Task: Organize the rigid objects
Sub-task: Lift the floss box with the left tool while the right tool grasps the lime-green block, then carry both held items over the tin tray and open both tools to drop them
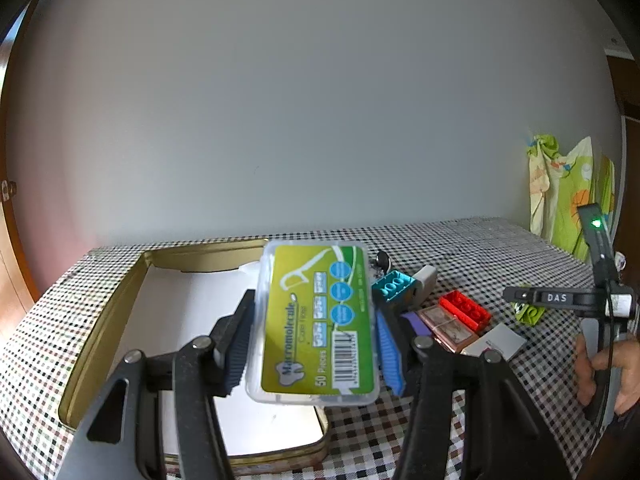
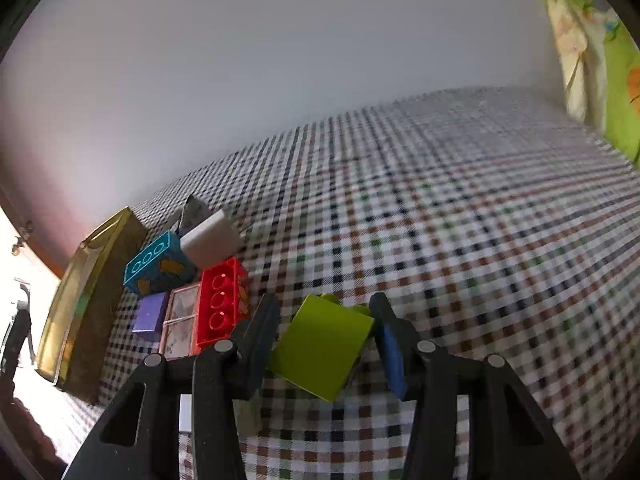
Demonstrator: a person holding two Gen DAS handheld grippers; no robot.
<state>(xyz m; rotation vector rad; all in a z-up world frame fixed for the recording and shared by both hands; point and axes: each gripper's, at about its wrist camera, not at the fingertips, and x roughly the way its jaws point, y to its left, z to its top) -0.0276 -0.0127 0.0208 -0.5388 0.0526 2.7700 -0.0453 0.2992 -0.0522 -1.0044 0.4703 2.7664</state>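
Here left hand-held gripper (image 1: 316,344) grips floss box (image 1: 314,322), long axis along the fingers, directly above tin (image 1: 100,340); right hand-held gripper (image 2: 326,344) pinches green brick (image 2: 322,346).

A glossy clear plastic floss box (image 1: 312,322), a shiny gold metal tin (image 1: 102,320), and a matt checked woven cloth (image 2: 460,220).

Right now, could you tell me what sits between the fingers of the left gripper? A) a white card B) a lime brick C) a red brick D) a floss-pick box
D: the left gripper is clamped on the green-labelled floss-pick box, held above the open tin, while the red brick lies on the table.
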